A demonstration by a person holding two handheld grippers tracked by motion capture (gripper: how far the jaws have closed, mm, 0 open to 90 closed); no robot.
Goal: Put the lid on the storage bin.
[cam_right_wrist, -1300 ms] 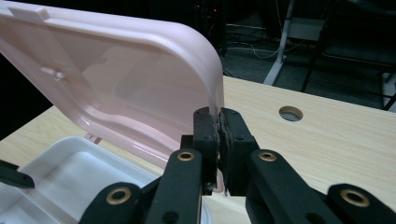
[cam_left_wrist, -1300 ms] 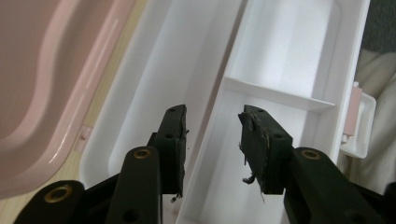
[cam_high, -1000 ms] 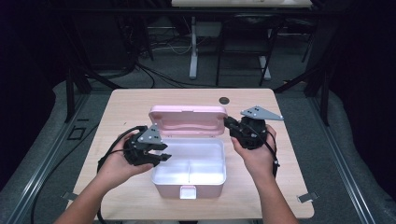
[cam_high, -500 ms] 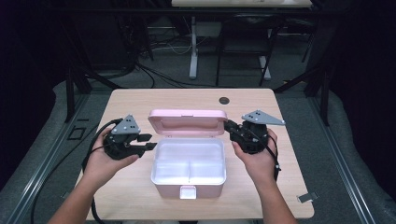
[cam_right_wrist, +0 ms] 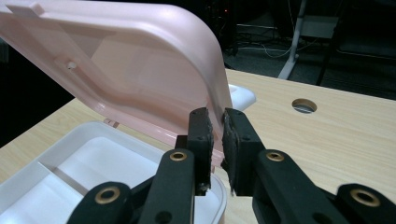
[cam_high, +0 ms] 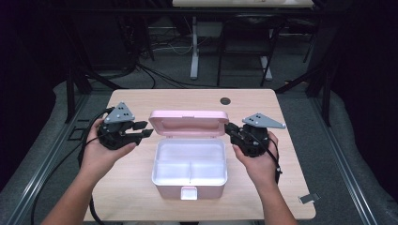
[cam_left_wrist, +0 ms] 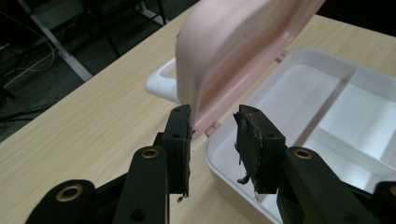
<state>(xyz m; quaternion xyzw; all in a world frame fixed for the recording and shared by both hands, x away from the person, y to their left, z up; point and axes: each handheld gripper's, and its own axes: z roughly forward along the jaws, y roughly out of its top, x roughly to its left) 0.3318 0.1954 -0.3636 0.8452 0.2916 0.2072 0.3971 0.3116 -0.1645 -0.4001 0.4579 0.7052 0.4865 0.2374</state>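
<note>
Two grippers at pink lunch box (cam_high: 189, 161), centre table: right gripper (cam_right_wrist: 215, 122) clamped on raised lid (cam_high: 188, 123) edge, left gripper (cam_left_wrist: 213, 122) jaws apart, empty — recommend steady right hold, no twisting hinge.

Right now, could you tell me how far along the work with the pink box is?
The lid already stands up and the white tray inside lies bare. In hand: the right gripper pinches the lid's edge, holding it. The left gripper, jaws apart, sits by the lid's other end, gripping nothing. Left, probably: filling or closing the box.
</note>
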